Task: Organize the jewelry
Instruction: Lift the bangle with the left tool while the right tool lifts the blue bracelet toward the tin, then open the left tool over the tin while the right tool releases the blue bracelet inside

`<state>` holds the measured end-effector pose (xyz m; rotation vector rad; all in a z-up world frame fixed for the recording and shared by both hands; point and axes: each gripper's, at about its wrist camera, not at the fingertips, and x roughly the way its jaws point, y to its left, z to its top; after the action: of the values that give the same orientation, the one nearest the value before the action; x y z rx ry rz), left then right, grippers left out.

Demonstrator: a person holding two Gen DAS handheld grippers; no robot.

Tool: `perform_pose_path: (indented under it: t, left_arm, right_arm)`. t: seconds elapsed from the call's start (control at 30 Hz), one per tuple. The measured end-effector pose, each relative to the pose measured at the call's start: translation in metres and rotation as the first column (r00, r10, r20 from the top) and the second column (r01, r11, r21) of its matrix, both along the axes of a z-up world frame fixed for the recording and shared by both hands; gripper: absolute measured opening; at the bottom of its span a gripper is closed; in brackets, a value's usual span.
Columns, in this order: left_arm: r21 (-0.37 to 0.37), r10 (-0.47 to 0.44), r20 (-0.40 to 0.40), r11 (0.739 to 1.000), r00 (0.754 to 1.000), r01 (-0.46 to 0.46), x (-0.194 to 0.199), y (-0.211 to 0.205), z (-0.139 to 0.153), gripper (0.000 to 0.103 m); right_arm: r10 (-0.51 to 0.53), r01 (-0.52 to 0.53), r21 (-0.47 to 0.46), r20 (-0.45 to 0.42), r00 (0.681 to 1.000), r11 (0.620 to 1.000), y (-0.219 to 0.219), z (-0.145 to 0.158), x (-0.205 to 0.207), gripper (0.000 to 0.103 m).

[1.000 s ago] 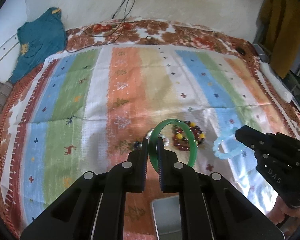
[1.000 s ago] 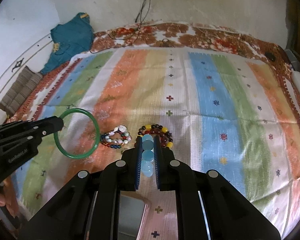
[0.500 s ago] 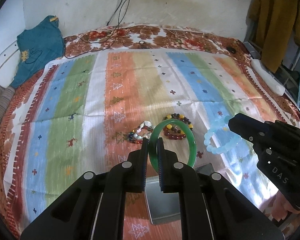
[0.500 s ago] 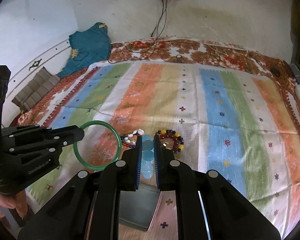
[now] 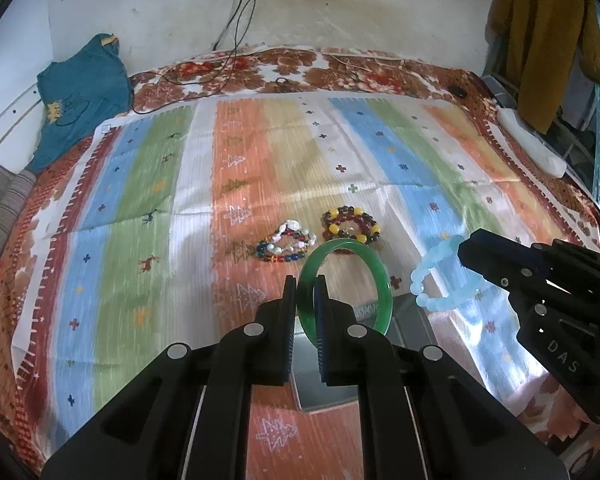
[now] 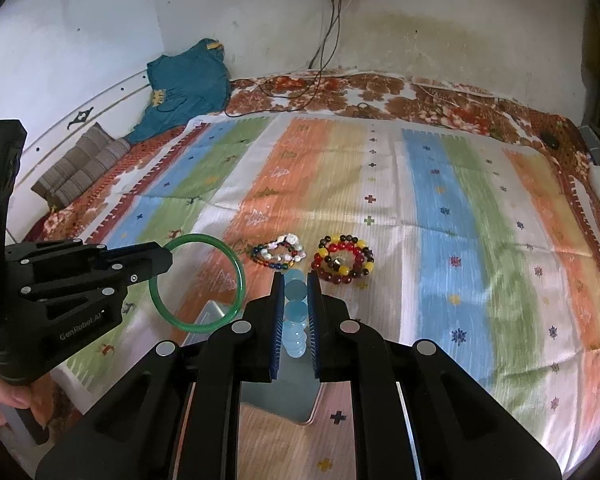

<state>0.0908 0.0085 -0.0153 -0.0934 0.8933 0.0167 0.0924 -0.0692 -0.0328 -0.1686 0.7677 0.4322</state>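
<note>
My left gripper (image 5: 305, 282) is shut on a green bangle (image 5: 380, 276) and holds it in the air over a grey metal tray (image 5: 414, 318). My right gripper (image 6: 293, 280) is shut on a pale blue bead bracelet (image 6: 293, 312), also above the tray (image 6: 212, 316). The bangle also shows in the right wrist view (image 6: 236, 276), and the blue bracelet in the left wrist view (image 5: 432, 280). A pearl and coloured bead bracelet (image 5: 286, 242) and a red and yellow bead bracelet (image 5: 350, 222) lie on the striped cloth (image 5: 120, 208) beyond the tray.
A teal garment (image 5: 80, 92) lies at the far left by the wall, with striped cushions (image 5: 4, 208) near it. Cables (image 5: 236, 32) hang from a wall socket. A yellow garment (image 5: 540, 32) hangs at the far right.
Both grippers have pulled back and risen with their bracelets, so more of the tray shows beneath them and the two bracelets on the cloth lie farther away.
</note>
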Motion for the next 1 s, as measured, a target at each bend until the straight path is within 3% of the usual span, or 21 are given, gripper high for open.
perform_pose_path:
  t: [0.43,0.47,0.5,0.57,0.6,0.63,1.0]
  left_arm:
    - [-0.011,-0.004,-0.016,1.000,1.000,0.004,-0.020,-0.008,-0.007,0.009]
    - [-0.028,-0.006,-0.028,1.000,1.000,0.006,-0.020,-0.008,-0.009,0.011]
    - [-0.035,-0.004,-0.031,0.999,1.000,0.003,-0.020,-0.008,-0.010,0.022]
    - [-0.027,0.016,-0.027,0.999,1.000,-0.017,-0.021,-0.005,-0.009,0.040]
    - [-0.020,0.029,-0.022,0.999,0.999,-0.030,-0.021,-0.003,-0.008,0.040]
    - [-0.021,0.041,-0.024,0.999,0.999,-0.041,-0.021,0.000,-0.008,0.040]
    - [-0.023,0.074,-0.046,0.997,0.996,-0.075,-0.014,0.011,-0.013,0.048]
  right_arm:
    - [0.023,-0.023,0.009,-0.044,0.999,1.000,-0.005,-0.009,-0.020,0.012]
    - [0.021,-0.021,0.010,-0.051,0.998,1.000,-0.005,-0.010,-0.020,0.012]
    - [0.010,-0.010,0.011,-0.049,0.999,1.000,-0.007,-0.009,-0.020,0.013]
    - [-0.005,0.006,0.015,-0.047,0.999,1.000,-0.011,-0.008,-0.019,0.027]
    - [-0.020,0.021,0.019,-0.044,0.999,1.000,-0.014,-0.007,-0.018,0.042]
    - [-0.031,0.032,0.019,-0.045,0.999,0.999,-0.016,-0.007,-0.016,0.043]
    - [-0.095,0.095,-0.004,-0.086,0.992,0.996,-0.030,-0.015,0.007,0.044]
